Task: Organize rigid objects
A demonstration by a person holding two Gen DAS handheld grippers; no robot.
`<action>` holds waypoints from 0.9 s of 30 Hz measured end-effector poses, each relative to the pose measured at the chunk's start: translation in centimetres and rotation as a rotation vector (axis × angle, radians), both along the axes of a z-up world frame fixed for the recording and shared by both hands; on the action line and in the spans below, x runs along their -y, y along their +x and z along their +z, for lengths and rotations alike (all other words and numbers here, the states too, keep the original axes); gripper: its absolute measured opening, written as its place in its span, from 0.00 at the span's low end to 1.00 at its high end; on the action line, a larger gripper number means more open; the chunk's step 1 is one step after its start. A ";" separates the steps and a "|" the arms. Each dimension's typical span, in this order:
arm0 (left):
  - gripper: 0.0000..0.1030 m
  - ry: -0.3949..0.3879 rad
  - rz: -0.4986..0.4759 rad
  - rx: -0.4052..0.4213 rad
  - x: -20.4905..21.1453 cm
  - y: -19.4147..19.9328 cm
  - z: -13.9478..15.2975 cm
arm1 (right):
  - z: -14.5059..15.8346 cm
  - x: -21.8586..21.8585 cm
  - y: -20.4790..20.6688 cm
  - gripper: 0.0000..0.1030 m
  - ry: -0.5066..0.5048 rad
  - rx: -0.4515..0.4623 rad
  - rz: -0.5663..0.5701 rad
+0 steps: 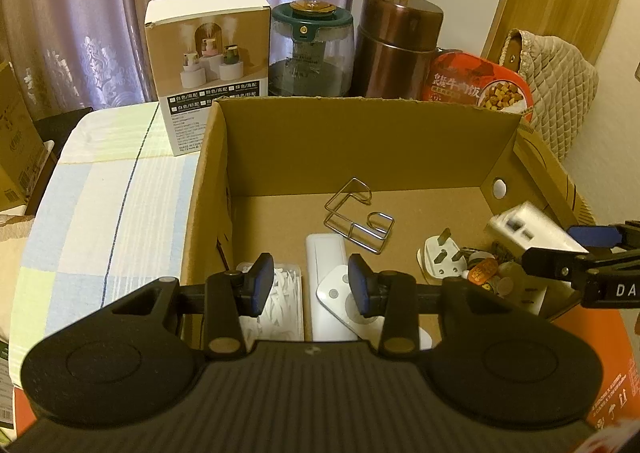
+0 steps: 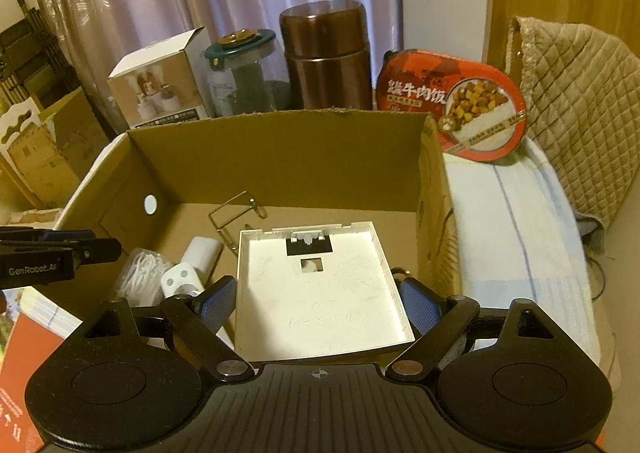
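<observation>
An open cardboard box (image 1: 360, 141) (image 2: 280, 149) holds a wire rack (image 1: 360, 219) (image 2: 236, 213), white remotes (image 1: 340, 293), a clear case of white picks (image 1: 280, 297) (image 2: 140, 273), a plug (image 1: 440, 257) and small items. My left gripper (image 1: 311, 285) is open and empty over the box's near edge, above the remotes. My right gripper (image 2: 318, 303) is shut on a white square plastic cover (image 2: 320, 289) and holds it over the box's right side. The cover also shows in the left wrist view (image 1: 532, 233), blurred, between the right gripper's fingers (image 1: 560, 253).
Behind the box stand a white product carton (image 1: 208, 69) (image 2: 160, 85), a green-lidded glass jar (image 1: 312, 49) (image 2: 240, 69), a brown metal canister (image 1: 396, 41) (image 2: 328, 57) and a red meal tub (image 1: 480, 89) (image 2: 456, 101). A quilted bag (image 2: 580, 101) leans at right. The checked cloth (image 1: 112, 193) covers the table.
</observation>
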State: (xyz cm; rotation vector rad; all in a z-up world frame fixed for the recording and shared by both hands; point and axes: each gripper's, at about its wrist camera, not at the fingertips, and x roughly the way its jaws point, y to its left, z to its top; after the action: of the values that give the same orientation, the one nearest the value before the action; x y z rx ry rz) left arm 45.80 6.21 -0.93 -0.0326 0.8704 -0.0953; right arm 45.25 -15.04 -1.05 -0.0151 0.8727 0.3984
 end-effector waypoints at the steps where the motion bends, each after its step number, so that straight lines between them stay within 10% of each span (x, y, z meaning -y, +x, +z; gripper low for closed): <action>1: 0.34 0.000 -0.001 0.001 0.0 0.0 0.0 | 0.0 0.0 0.0 0.82 0.010 0.000 0.003; 13: 0.38 0.014 -0.007 0.020 0.1 -1.2 1.0 | 0.5 0.7 -0.7 0.83 0.017 0.031 -0.022; 27: 0.82 0.010 -0.021 0.093 1.4 -7.0 5.2 | 3.2 2.3 -5.2 0.83 -0.003 0.009 -0.039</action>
State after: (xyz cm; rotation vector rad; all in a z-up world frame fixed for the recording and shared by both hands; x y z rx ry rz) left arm 38.82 4.77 4.27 -0.0098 0.7782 -0.1109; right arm 40.02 -17.33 2.10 -0.0029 0.8633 0.3601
